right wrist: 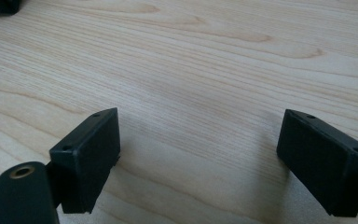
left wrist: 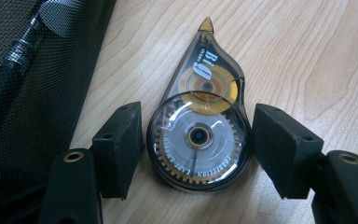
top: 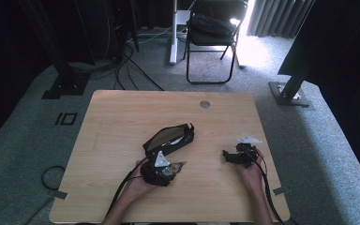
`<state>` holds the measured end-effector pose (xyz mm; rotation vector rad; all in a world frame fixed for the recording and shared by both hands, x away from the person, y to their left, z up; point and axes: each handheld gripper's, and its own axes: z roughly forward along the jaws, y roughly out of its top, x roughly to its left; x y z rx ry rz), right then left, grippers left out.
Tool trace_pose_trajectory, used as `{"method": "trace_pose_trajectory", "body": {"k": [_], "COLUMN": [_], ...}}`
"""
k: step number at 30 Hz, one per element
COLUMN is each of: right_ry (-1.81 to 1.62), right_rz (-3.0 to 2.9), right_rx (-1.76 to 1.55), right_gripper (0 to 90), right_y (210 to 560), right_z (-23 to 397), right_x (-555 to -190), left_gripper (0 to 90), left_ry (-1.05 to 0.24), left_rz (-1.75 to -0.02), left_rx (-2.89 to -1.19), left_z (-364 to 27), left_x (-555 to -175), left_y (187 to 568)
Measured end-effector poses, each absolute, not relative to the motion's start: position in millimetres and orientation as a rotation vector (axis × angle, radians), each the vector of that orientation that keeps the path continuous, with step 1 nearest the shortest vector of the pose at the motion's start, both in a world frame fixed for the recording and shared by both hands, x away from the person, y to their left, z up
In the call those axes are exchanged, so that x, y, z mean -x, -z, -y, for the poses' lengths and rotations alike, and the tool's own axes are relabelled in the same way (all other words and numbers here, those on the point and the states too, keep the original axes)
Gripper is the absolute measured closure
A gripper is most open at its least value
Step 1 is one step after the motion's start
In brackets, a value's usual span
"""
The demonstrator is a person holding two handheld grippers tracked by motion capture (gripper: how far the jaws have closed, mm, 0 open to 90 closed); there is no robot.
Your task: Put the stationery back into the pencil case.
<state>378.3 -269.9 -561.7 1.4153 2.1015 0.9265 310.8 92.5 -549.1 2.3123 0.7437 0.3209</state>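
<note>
— Which step is this?
— On the tabletop [top: 122,122], just beside the black pouch [top: 171,139], lies the correction tape [left wrist: 200,126]. My left claw [left wrist: 198,149] straddles its round end, jaws wide, pads not pressing.
— And next?
— I'd judge closing squarely on it. My right claw [right wrist: 198,158] gapes empty.

Text showed on the correction tape dispenser [left wrist: 199,126] lying on the table: large white slanted lettering "Big" on the smoky clear shell near its narrow tip, with a small word beside it too tiny to read. Around the big toothed wheel ran a ring of white print, upside down to the left gripper view, reading "CORRECTION TAPE" along one arc; the rest of the ring was too blurred to make out.
</note>
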Motion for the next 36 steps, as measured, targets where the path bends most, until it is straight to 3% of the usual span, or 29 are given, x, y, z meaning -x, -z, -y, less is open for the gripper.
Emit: {"method": "trace_pose_trajectory", "body": {"k": [5,36], "right_ry": [-0.926,-0.927], "right_rz": [-2.102,-2.102], "right_rx": [-1.414,-1.414], "right_gripper": [13.2,13.2], "right_y": [561.7,561.7], "right_z": [270.0,270.0], "right_x": [-378.4,-378.4], "left_gripper": [40.6,41.6], "left_ry": [-0.322,-0.336], "left_rz": [-0.744,-0.734], "left_rx": [-2.306,-2.268], "left_z": [-93.8,-91.2], "left_x": [-311.1,-310.4], "left_y": [548.8,538.7]}}
